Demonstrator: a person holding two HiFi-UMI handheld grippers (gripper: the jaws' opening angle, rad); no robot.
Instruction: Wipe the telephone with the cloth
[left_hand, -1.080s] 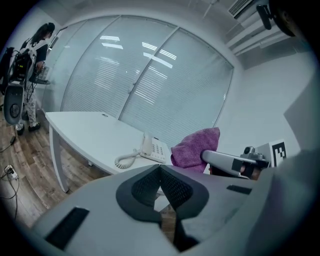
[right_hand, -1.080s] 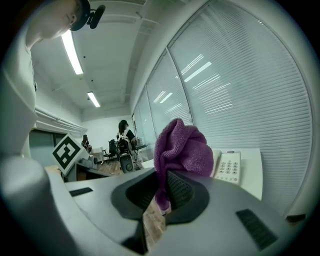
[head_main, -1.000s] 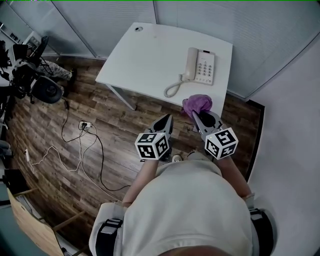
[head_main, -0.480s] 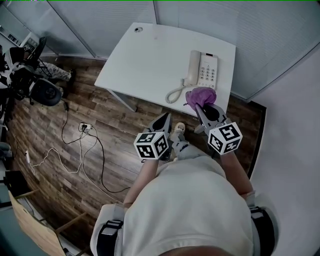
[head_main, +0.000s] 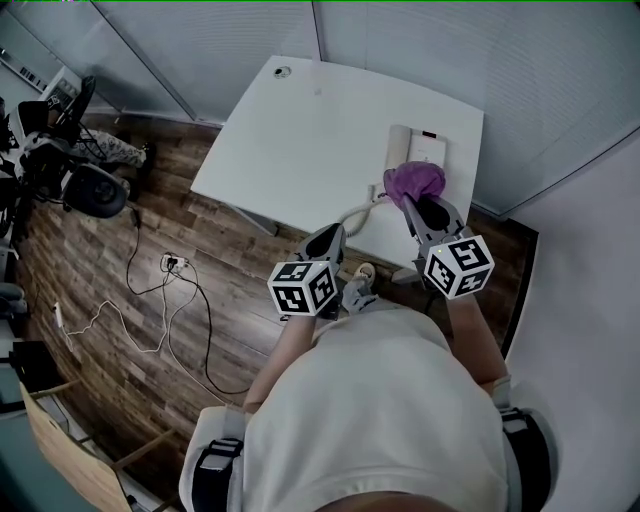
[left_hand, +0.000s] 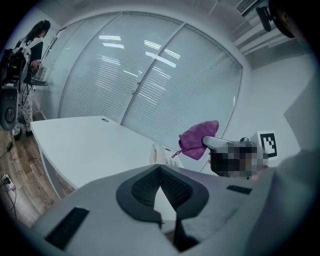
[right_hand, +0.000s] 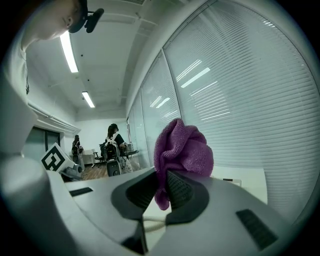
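Observation:
A cream telephone with a coiled cord lies near the right edge of the white table. My right gripper is shut on a bunched purple cloth, which hangs above the phone's near end and hides the keypad. In the right gripper view the cloth bulges out of the closed jaws, with the telephone behind. My left gripper is shut and empty at the table's near edge, left of the cord. Its own view shows the shut gripper, the cloth and the telephone.
Cables and a power strip lie on the wooden floor to the left, beside an office chair. Glass walls with blinds close in the table's far and right sides. People stand far off in the room. A cable hole marks the table's far corner.
Both grippers have moved forward toward the table. The cloth went from the table's near edge to above the phone, now covering its keypad. The left gripper reached the table edge.

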